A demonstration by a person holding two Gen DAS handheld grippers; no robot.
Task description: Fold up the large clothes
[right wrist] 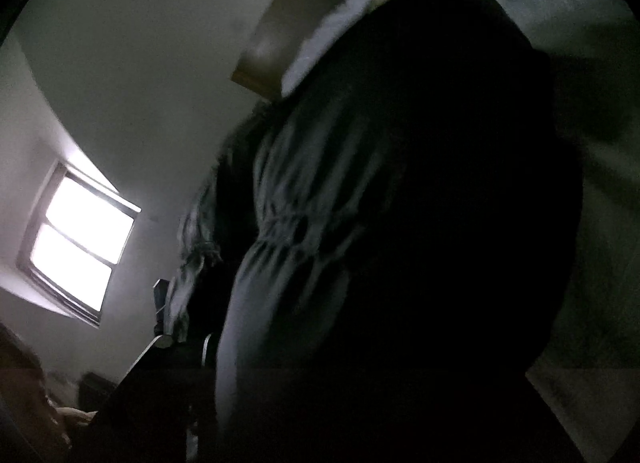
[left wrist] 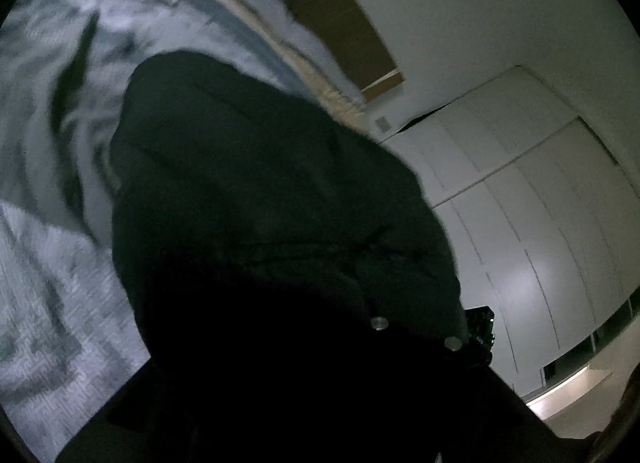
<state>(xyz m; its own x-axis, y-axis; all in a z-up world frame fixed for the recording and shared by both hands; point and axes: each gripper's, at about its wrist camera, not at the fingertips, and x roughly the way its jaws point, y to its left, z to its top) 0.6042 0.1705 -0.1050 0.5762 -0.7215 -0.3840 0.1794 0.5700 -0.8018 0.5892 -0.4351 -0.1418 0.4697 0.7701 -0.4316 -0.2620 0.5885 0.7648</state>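
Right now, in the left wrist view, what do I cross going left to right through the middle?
Patterned grey-white bedding → dark garment filling the centre → white wardrobe doors.

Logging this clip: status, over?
Both grippers buried under dark garment, jaws hidden; only a finger shows. Garment bunched over both lenses, above patterned bedding. Views mostly blocked.

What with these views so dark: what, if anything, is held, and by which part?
Cannot be told: the dark garment covers both views, hiding the fingers and any hold.
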